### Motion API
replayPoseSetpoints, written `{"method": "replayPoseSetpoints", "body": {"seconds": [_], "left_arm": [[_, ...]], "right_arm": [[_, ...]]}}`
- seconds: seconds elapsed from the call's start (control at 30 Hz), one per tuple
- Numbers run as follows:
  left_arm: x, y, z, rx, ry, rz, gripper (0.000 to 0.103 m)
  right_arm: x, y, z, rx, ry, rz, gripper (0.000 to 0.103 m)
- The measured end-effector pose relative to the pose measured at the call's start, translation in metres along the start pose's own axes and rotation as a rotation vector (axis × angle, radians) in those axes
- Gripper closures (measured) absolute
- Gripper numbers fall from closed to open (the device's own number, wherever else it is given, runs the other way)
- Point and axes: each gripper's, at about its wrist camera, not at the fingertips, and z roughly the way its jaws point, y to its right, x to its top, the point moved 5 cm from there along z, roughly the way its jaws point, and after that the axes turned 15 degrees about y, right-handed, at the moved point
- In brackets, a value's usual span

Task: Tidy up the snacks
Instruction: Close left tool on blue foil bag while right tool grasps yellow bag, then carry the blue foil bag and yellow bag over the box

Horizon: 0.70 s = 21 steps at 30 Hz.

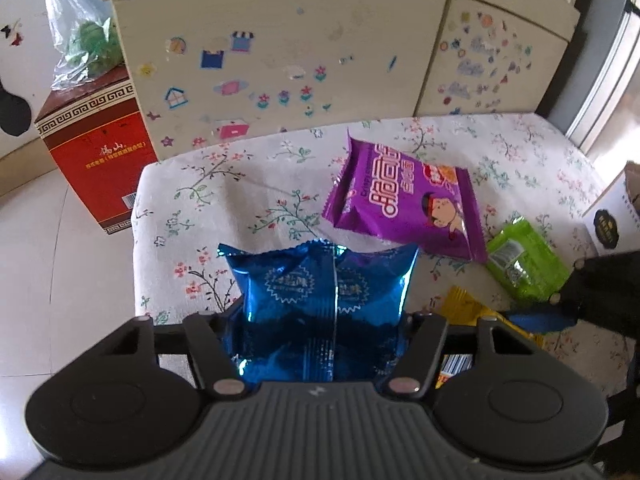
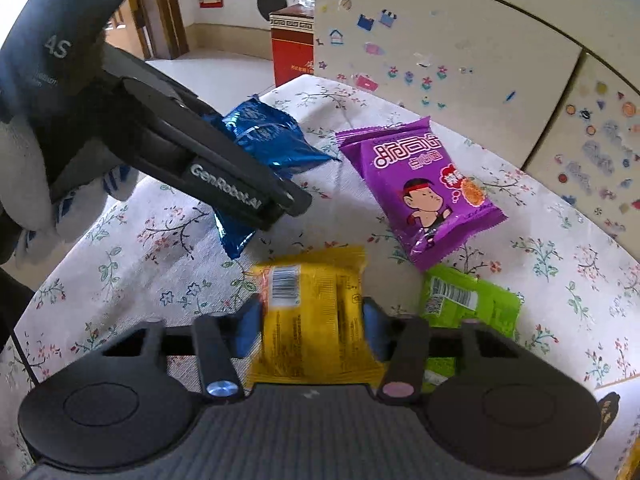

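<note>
while both handheld grippers bear down on a table draped in a floral tablecloth (image 1: 224,184), caught mid-pick in a snack-sorting job. left gripper (image 1: 324,320) clamped on a blue foil snack packet (image 1: 320,284), the packet standing up between the closed-in fingers, its far end reaching toward the table's middle. right gripper (image 2: 310,312) straddling a yellow snack packet (image 2: 312,304), blue pads (image 2: 370,328) set against both long edges; a grip by the look of it, packet flat on the cloth, barcode side up. still loose on the table: a purple noodle-snack packet (image 2: 420,188) near the middle and a green packet (image 2: 468,300) just beside the yellow one, touching or nearly so. behind, a cream cabinet (image 1: 280,60) covered in stickers; off the table's left end, a red carton (image 1: 100,152) on the floor. at the right edge, a corner of a white box (image 1: 612,216), contents unseen. judged step: first two packets grasped, not yet carried anywhere. next move likely calls for a straight lift clear of the green neighbour, then a destination not identifiable from these views.
</note>
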Motion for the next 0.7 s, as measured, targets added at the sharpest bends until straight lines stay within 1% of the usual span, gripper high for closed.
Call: {"method": "replayPoseSetpoints", "body": {"seconds": [0.13, 0.23, 0.33, 0.43, 0.57, 0.7], "left_arm": [[0.008, 0.005, -0.010, 0.004, 0.043, 0.013, 0.040], [0.017, 0.006, -0.018, 0.002, 0.076, -0.002, 0.040], [0.024, 0.006, -0.025, 0.006, 0.096, -0.026, 0.040], [0.030, 0.006, -0.034, 0.009, 0.116, -0.048, 0.040], [0.037, 0.010, -0.046, 0.009, 0.149, -0.049, 0.040], [0.042, 0.014, -0.057, 0.009, 0.172, -0.056, 0.040]], "right_arm": [[-0.002, -0.003, -0.003, -0.020, 0.007, 0.015, 0.048], [-0.002, -0.003, -0.011, -0.053, 0.016, 0.037, 0.048], [0.002, -0.001, -0.025, -0.095, 0.038, 0.082, 0.048], [0.009, 0.000, -0.042, -0.132, 0.081, 0.132, 0.048], [0.016, 0.006, -0.064, -0.200, 0.117, 0.181, 0.048], [0.017, 0.016, -0.085, -0.251, 0.154, 0.269, 0.048]]}}
